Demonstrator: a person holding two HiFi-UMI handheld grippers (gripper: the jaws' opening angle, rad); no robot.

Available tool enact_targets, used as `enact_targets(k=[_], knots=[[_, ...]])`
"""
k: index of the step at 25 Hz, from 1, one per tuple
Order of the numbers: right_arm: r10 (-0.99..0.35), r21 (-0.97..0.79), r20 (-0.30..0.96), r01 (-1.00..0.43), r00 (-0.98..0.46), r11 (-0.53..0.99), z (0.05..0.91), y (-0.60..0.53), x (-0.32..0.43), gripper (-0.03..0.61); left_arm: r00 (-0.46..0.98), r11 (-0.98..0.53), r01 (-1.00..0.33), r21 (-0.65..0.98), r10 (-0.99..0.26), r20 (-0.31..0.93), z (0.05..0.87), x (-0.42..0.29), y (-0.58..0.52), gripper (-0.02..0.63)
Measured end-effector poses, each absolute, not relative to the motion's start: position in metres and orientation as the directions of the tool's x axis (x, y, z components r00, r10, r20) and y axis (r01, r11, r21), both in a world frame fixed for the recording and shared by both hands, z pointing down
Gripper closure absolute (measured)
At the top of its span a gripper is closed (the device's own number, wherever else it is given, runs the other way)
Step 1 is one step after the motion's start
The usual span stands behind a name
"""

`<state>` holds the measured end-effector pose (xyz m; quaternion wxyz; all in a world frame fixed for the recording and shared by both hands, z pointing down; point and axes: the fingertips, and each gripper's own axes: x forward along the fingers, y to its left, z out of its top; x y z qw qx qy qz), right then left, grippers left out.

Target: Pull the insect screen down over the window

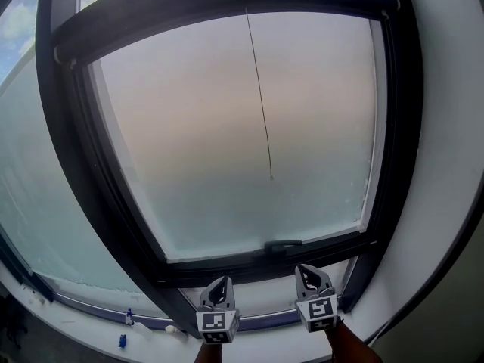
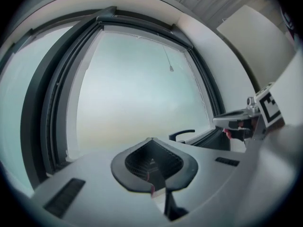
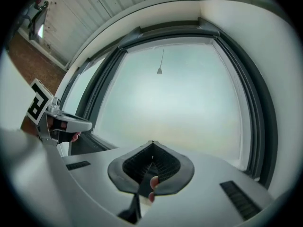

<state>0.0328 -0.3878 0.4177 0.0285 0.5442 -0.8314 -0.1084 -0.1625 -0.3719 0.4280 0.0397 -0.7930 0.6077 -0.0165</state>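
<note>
A dark-framed window (image 1: 113,195) fills the head view, its pane hazy. Across its top runs a dark bar (image 1: 227,12). A thin pull cord (image 1: 261,97) hangs from that bar and ends in a small weight (image 1: 271,177) at mid-pane; the weight (image 2: 171,68) (image 3: 159,71) also shows in both gripper views. My left gripper (image 1: 219,290) and right gripper (image 1: 308,277) are low, just below the sash's bottom rail, side by side. Both are shut and hold nothing. Neither touches the cord. The left gripper (image 2: 150,141) and right gripper (image 3: 152,143) point up at the pane.
A dark window handle (image 1: 283,244) sits on the bottom rail just above the grippers. Another glazed pane (image 1: 38,203) lies to the left. Small blue items (image 1: 122,342) and a white piece (image 1: 172,329) rest on the sill at lower left. A white wall (image 1: 446,127) bounds the right.
</note>
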Motion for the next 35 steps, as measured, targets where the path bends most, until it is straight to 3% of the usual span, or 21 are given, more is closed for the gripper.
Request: enact_targets(k=[4, 8, 15, 23, 28, 31, 35], knots=[[-0.903, 0.369, -0.131, -0.865, -0.41, 0.339, 0.358, -0.417, 0.035, 0.574, 0.297, -0.278, -0.931, -0.236, -0.953, -0.05, 0.387, -0.161, -0.391, 0.62], [-0.898, 0.409, -0.169, -0.858, -0.406, 0.311, 0.312, -0.434, 0.037, 0.574, 0.316, -0.262, -0.892, -0.369, -0.944, -0.093, 0.345, -0.158, -0.408, 0.62], [-0.86, 0.665, -0.282, -0.733, -0.425, 0.145, 0.212, -0.452, 0.024, 0.574, 0.231, -0.088, -0.81, -0.58, -0.957, -0.177, 0.235, -0.171, -0.44, 0.62], [-0.816, 0.875, -0.376, -0.459, -0.44, -0.156, 0.104, -0.46, 0.008, 0.572, 0.169, 0.183, -0.532, -0.827, -0.934, -0.315, 0.091, -0.175, -0.449, 0.62], [-0.792, 0.894, -0.425, -0.341, -0.438, -0.291, 0.039, -0.455, 0.012, 0.572, 0.121, 0.228, -0.383, -0.895, -0.948, -0.294, 0.03, -0.173, -0.452, 0.618], [-0.786, 0.892, -0.449, -0.266, -0.425, -0.366, 0.007, -0.453, 0.015, 0.568, 0.075, 0.282, -0.262, -0.923, -0.947, -0.311, -0.005, -0.177, -0.453, 0.568], [-0.793, 0.895, -0.445, -0.184, -0.415, -0.406, -0.023, -0.452, 0.012, 0.513, 0.03, 0.352, -0.177, -0.919, -0.931, -0.363, -0.05, -0.179, -0.45, 0.49]])
